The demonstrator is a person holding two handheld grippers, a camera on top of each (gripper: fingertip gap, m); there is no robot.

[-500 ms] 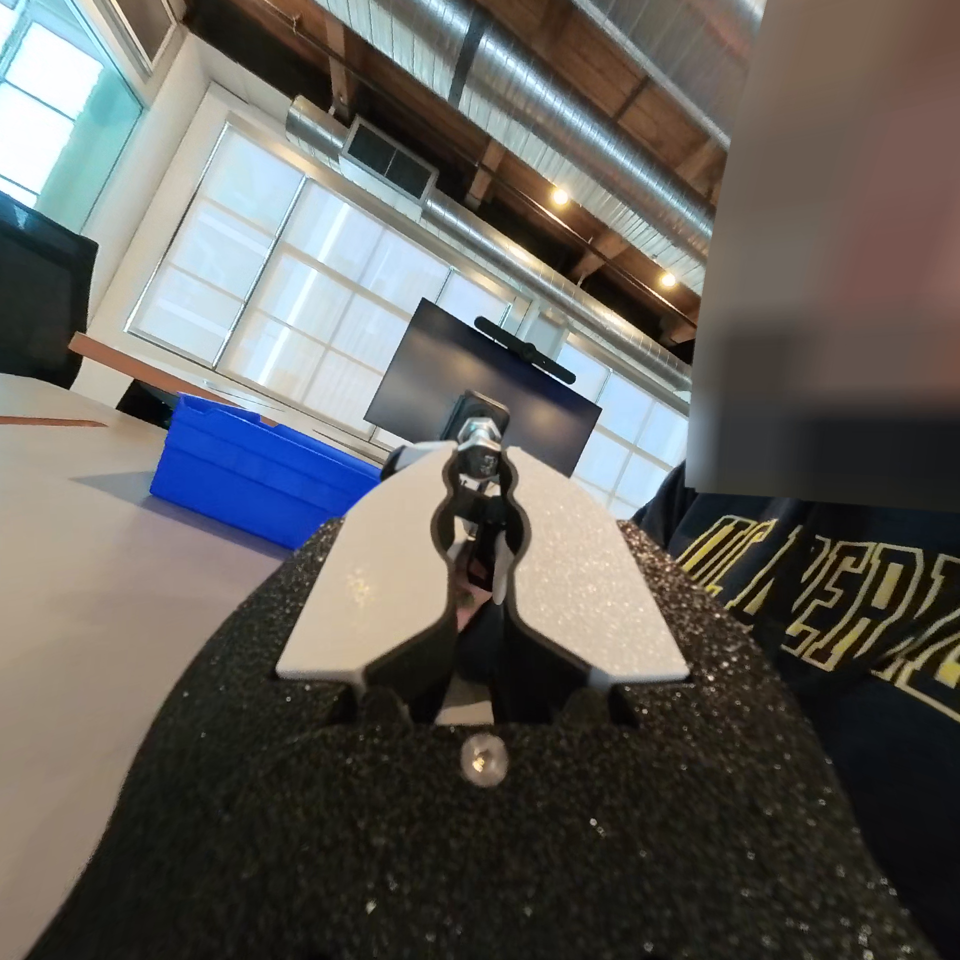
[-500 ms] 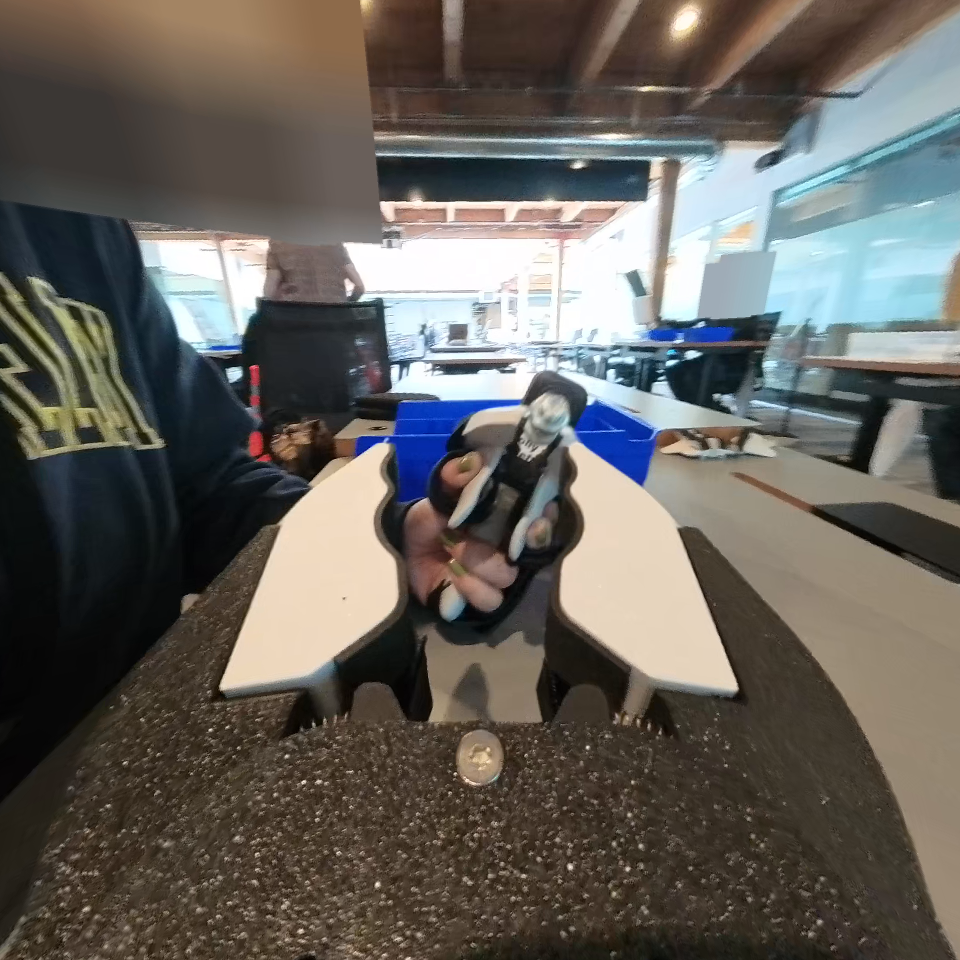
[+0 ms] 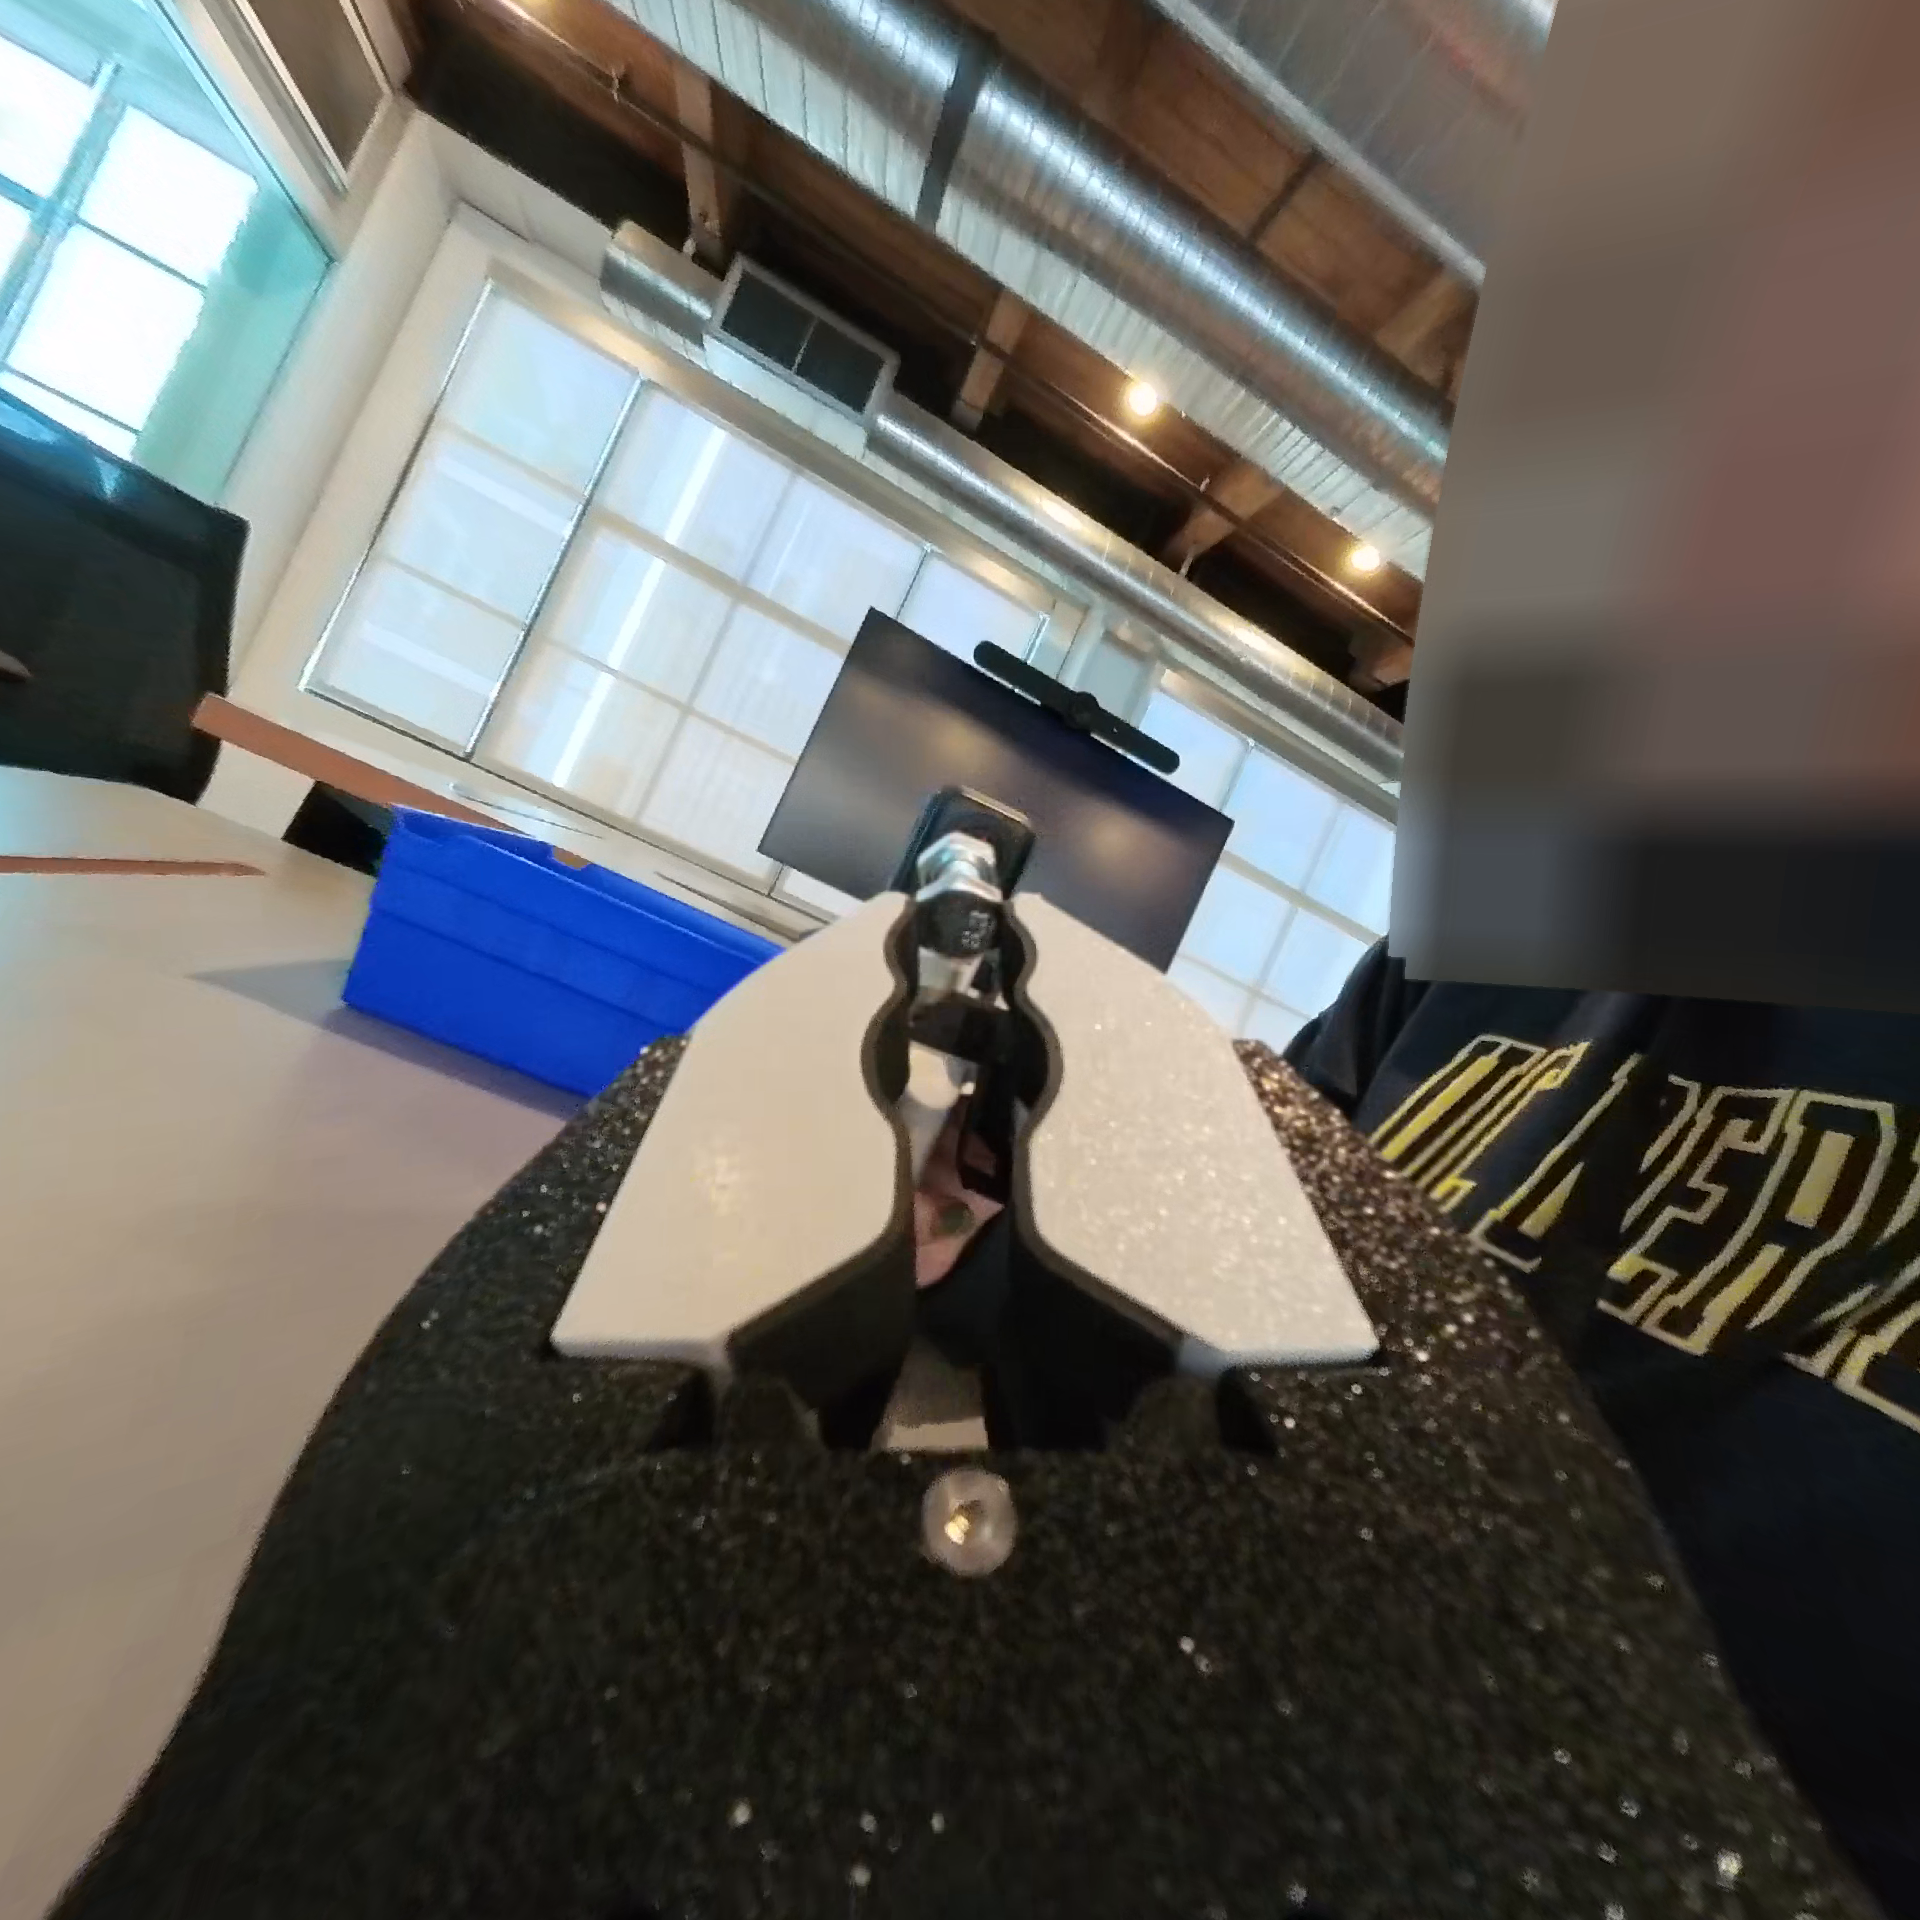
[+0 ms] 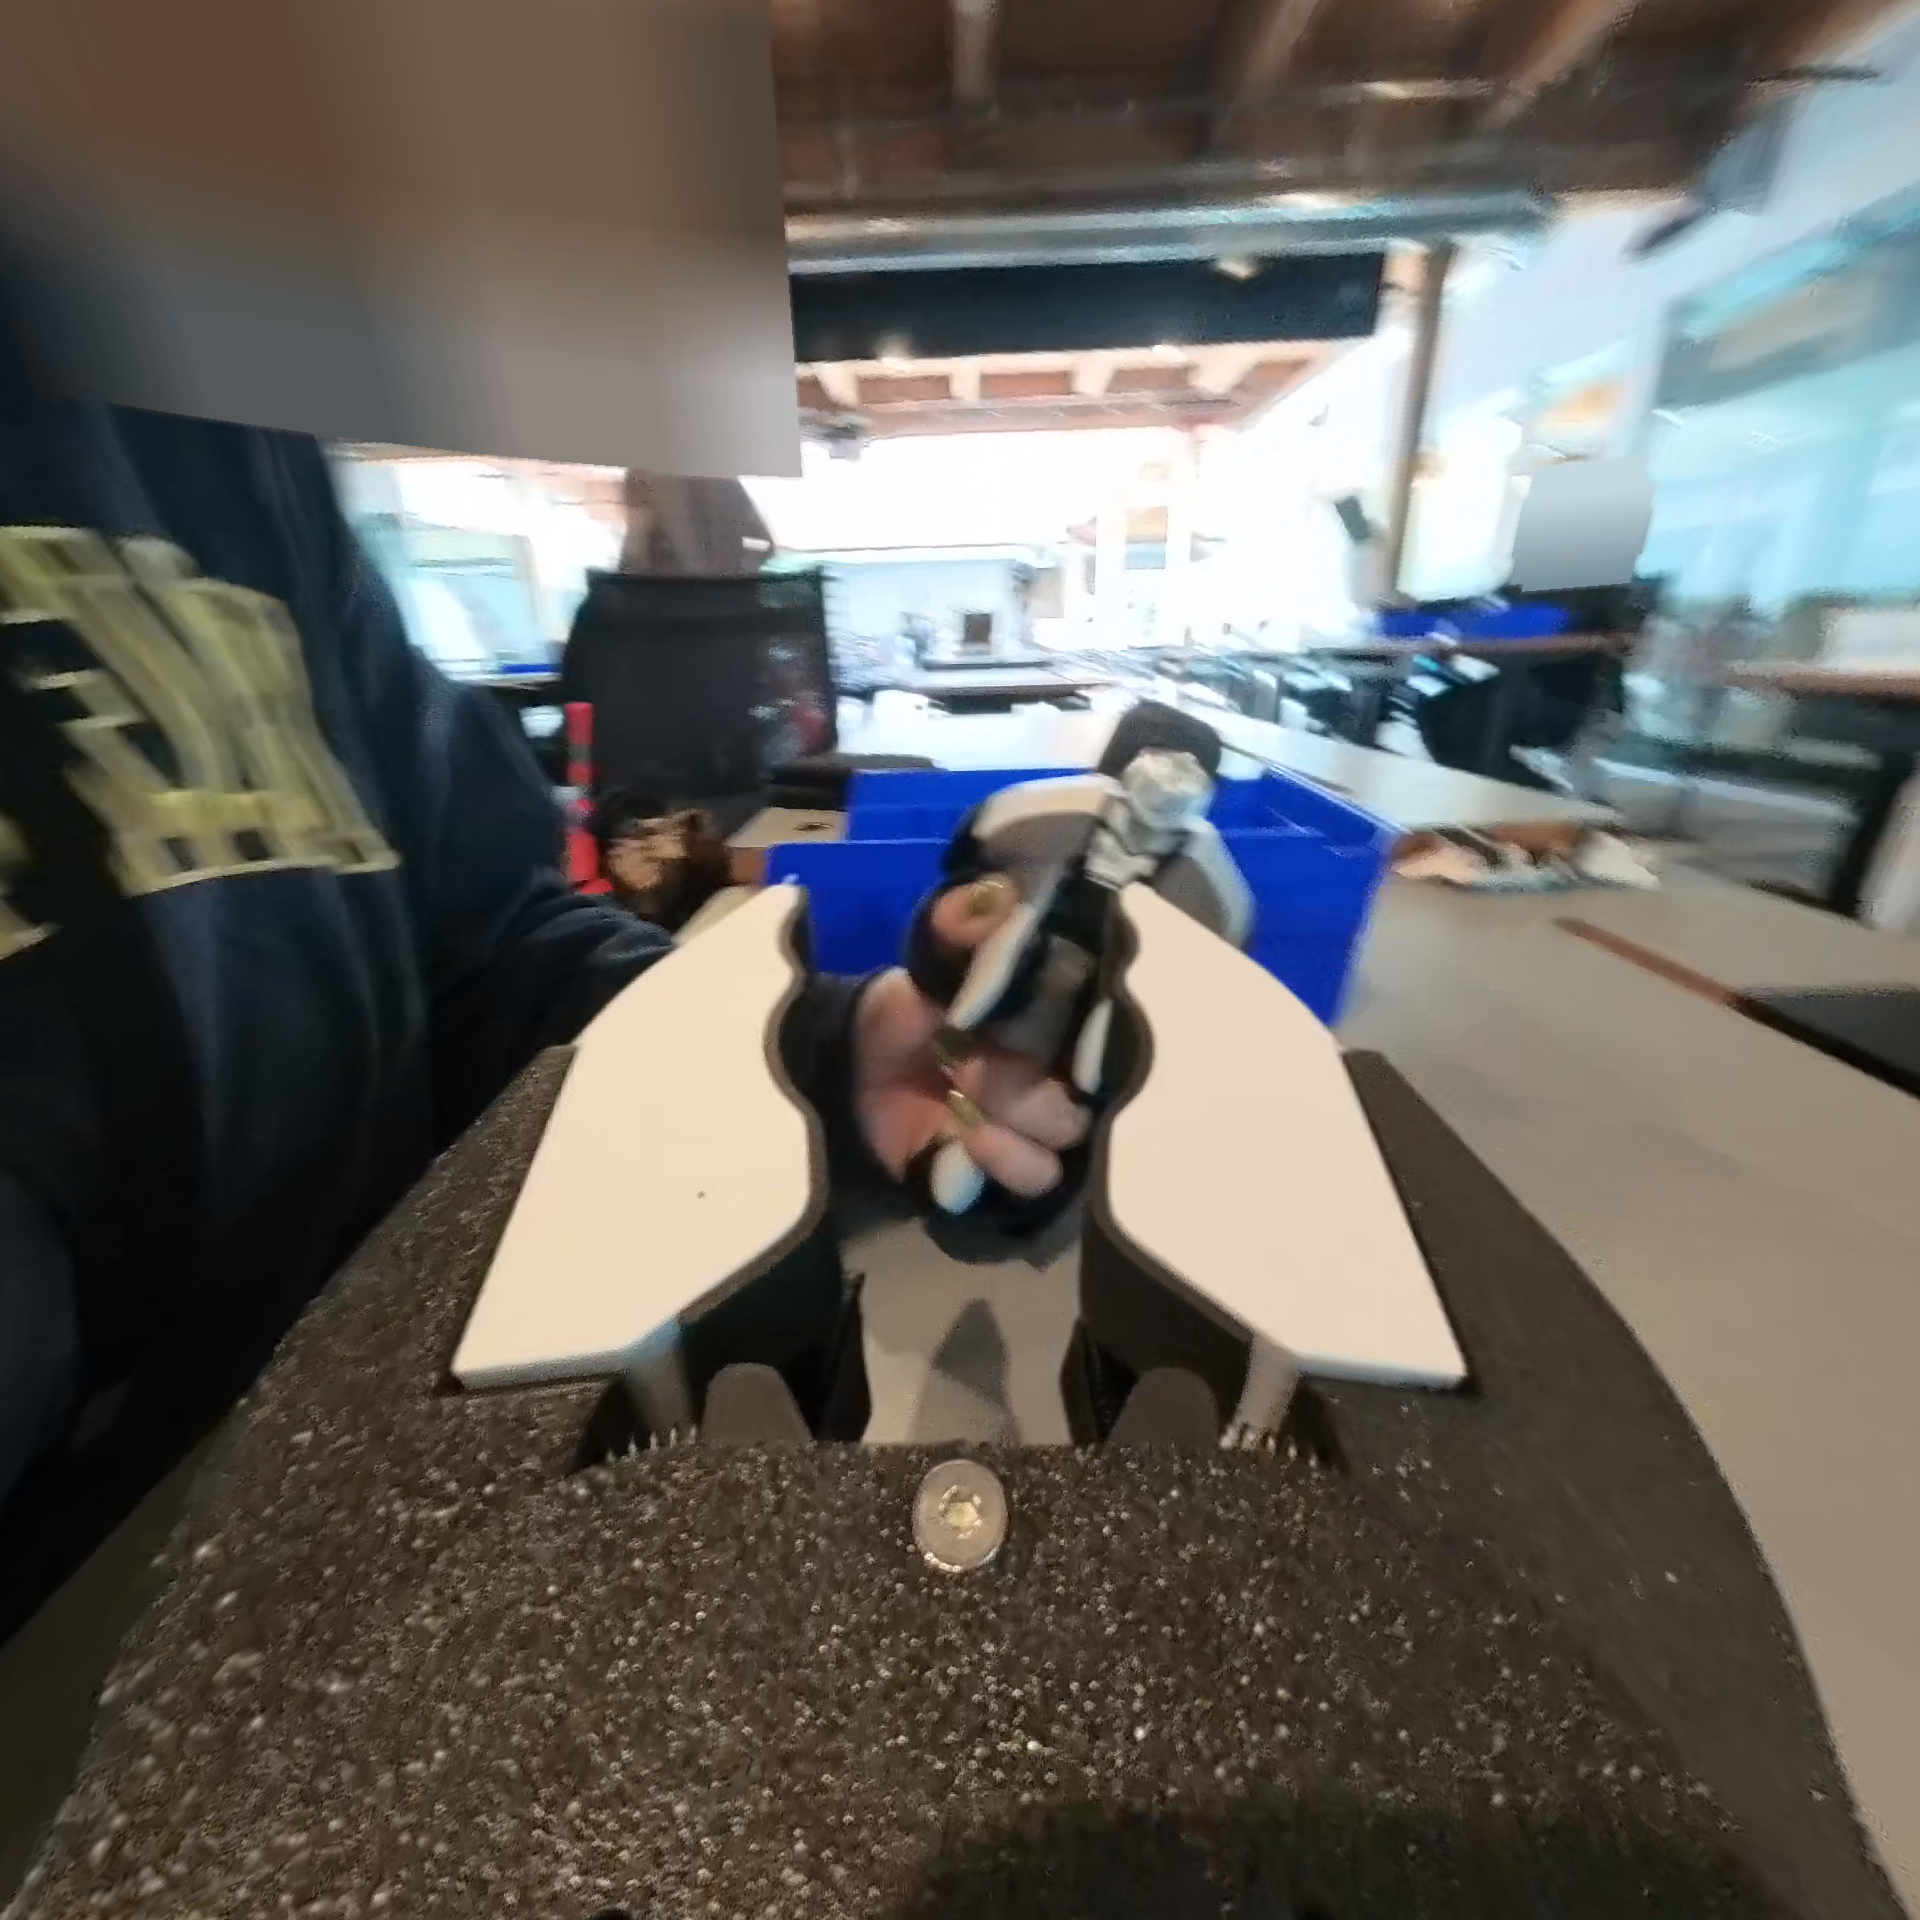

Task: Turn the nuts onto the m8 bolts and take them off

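The left claw [image 3: 961,920] is nearly closed on the head of a silver steel M8 bolt [image 3: 958,925], its pale grey fingers [image 3: 810,997] pressing the head from both sides so that the threaded shank points away, up off the worktop. A silver hexagonal nut [image 3: 958,860] sits on that shank just past the fingertips, so it is already on the thread; how many turns it has taken cannot be told. The right claw [image 4: 961,935] stands wide open and holds nothing; it faces the left claw [image 4: 1101,894] and the bolt [image 4: 1132,831] with its nut [image 4: 1162,784], which lie beyond its fingertips rather than between them. I judge the job to be mid-turn: the nut is on, with further turning or the taking-off still to come. Behind, on the pale grey worktop [image 3: 156,1091], stands a blue plastic bin [image 3: 540,935]; the right wrist view shows dividers inside it [image 4: 1299,852], but whatever lies in the compartments is hidden below the rim.
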